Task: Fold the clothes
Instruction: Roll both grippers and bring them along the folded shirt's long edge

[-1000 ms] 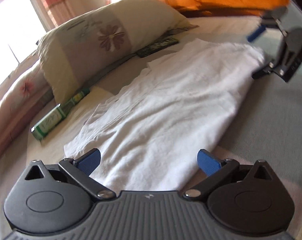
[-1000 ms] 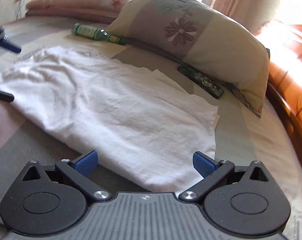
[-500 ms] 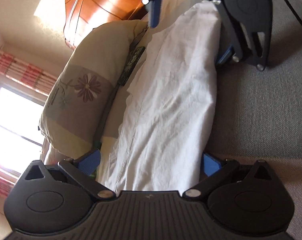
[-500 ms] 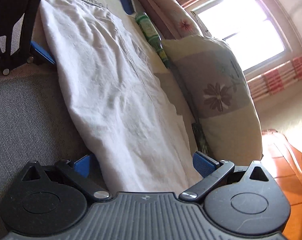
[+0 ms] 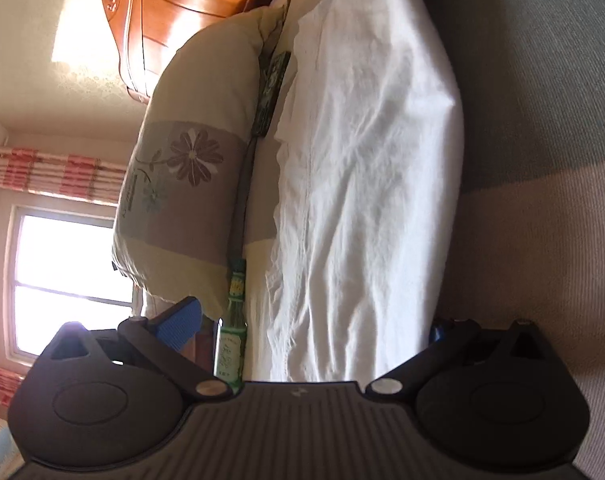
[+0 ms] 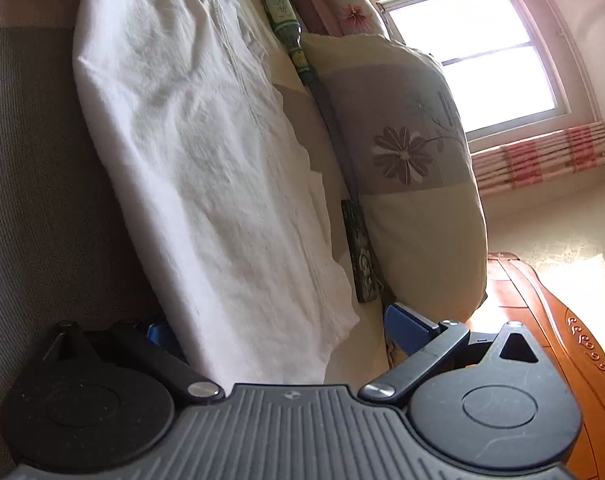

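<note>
Garment: we see the white garment (image 5: 366, 184) lying long on the grey bed cover (image 5: 542, 120), its near end between the spread fingers of the left gripper (image 5: 314, 322).
Right gripper (image 6: 286, 330): also spread wide, the garment's other end between its fingers.
Hidden: one blue pad (image 6: 158, 334) on each tool sits mostly behind cloth.
Writing: the green bottle (image 5: 232, 340) beside the flowered pillow (image 5: 190, 184) has a label we cannot read.
</note>
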Motion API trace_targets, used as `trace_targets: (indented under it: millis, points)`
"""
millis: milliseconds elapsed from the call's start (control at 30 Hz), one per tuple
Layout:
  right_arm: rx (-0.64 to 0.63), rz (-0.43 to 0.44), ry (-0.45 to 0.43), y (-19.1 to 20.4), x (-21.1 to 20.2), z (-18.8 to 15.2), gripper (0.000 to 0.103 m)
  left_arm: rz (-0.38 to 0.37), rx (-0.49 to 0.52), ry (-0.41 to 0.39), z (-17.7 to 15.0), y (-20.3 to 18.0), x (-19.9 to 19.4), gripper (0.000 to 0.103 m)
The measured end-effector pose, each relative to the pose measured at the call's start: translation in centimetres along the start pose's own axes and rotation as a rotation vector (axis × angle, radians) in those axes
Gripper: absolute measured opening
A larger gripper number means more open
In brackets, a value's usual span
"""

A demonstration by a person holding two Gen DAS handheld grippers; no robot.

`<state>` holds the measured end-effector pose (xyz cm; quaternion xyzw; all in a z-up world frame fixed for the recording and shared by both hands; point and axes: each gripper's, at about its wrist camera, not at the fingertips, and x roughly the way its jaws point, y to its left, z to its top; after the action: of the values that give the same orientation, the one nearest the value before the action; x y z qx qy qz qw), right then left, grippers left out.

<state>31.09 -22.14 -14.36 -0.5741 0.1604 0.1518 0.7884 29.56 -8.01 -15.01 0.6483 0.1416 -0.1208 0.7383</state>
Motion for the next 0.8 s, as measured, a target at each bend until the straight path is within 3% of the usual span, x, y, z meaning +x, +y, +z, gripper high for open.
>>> trace_targets:
  millis: [100,200,367,467,600,633,700,767,800]
  points:
    - [0.032,0.036,-0.049,0.5,-0.3,1.5,0.103,-0.043,-0.049,-0.026,1.3,0.2,0.1,0.102]
    - [0.011,0.033,-0.047,0.4,-0.2,1.1,0.103,-0.032,-0.04,0.001,0.3,0.5,0.6,0.102]
    - [0.014,-0.032,0.066,-1.2,1.7,-2.1,0.103,0.011,0.007,0.073,-1.8,0.7,1.7,0.102]
    - [0.003,-0.036,0.068,-1.1,1.8,-2.1,0.103,0.046,0.051,0.081,-1.8,0.1,1.7,0.102]
    - [-0.121,-0.071,0.026,0.5,1.4,-1.4,0.101,0.059,0.085,0.081,-1.3,-0.2,2.0,0.101]
    - [-0.129,-0.062,0.027,0.5,1.5,-1.2,0.098,0.035,0.057,0.089,-1.4,0.1,2.2,0.097]
    - [-0.138,-0.046,0.026,0.4,1.7,-1.1,0.096,-0.042,-0.019,0.108,-1.8,0.5,2.3,0.08]
    - [-0.122,-0.039,0.021,0.4,1.6,-1.3,0.092,-0.112,-0.094,0.117,-2.3,0.4,2.1,0.049]
    - [-0.113,-0.035,0.018,0.4,1.6,-1.4,0.091,-0.111,-0.102,0.109,-2.5,0.0,1.9,0.043]
